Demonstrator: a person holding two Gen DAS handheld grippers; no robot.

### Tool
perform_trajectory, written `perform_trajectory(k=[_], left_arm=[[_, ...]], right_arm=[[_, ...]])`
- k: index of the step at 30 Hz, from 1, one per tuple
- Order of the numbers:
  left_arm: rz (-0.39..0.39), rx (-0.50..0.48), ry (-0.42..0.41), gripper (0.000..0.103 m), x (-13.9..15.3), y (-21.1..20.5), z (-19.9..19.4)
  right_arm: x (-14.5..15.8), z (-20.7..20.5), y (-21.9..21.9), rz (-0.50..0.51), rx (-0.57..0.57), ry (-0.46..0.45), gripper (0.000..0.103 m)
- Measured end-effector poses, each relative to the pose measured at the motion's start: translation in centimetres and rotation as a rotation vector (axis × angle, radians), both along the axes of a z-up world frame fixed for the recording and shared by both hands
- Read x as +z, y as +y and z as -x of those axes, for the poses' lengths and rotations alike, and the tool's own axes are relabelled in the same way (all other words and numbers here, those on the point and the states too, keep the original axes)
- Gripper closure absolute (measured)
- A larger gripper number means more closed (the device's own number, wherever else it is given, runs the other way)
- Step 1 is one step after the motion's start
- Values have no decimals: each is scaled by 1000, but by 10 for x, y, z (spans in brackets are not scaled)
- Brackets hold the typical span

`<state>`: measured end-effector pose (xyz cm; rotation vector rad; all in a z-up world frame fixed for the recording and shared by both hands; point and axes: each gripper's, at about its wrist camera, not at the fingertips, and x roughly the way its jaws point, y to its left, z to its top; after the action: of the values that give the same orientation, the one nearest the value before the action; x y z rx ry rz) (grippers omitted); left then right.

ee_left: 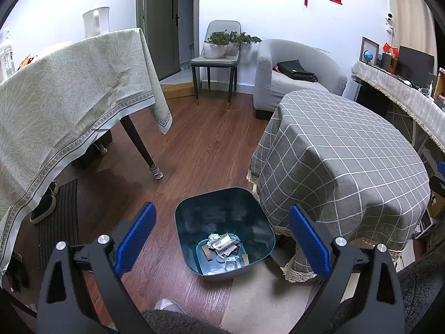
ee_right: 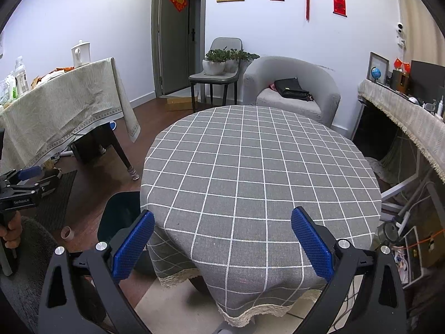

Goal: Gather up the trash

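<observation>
While the left tool (ee_left: 222,239) hangs over the floor with its blue pads spread wide and nothing between them, the dark bin (ee_left: 225,231) sits directly below it, on the wood floor just beside the round bench (ee_left: 342,161) with the grey checked cloth. Crumpled paper and wrappers (ee_left: 222,246) lie at the bottom of the bin, so to my eye a drop has been made here and the tool is free for another piece. From this view I see no loose trash on the floor around the bin; a pair of dark shoes (ee_left: 44,206) rests under the cloth-covered bench on the left, and those are not rubbish.

Looking from the right tool (ee_right: 222,239), it too stands wide open and empty, poised over the near edge of the round bench (ee_right: 258,167). That cloth looks bare. What I'd go for next is the small pale ring, perhaps a tape core (ee_right: 67,233), lying on the floor left of the bin (ee_right: 119,214). To do it well, come down from above with the pads straddling the ring, close gently so it doesn't skid on the wood, then carry it over the bin's mouth before letting go.
</observation>
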<state>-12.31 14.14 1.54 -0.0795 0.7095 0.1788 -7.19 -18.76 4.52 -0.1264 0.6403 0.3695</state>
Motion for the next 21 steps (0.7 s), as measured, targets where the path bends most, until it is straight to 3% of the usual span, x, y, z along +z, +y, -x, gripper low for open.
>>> perform_trajectory(k=[21], left_arm=[[1, 1, 1, 5, 0, 0, 0]], right_arm=[[0, 0, -1, -2, -1, -3, 4]])
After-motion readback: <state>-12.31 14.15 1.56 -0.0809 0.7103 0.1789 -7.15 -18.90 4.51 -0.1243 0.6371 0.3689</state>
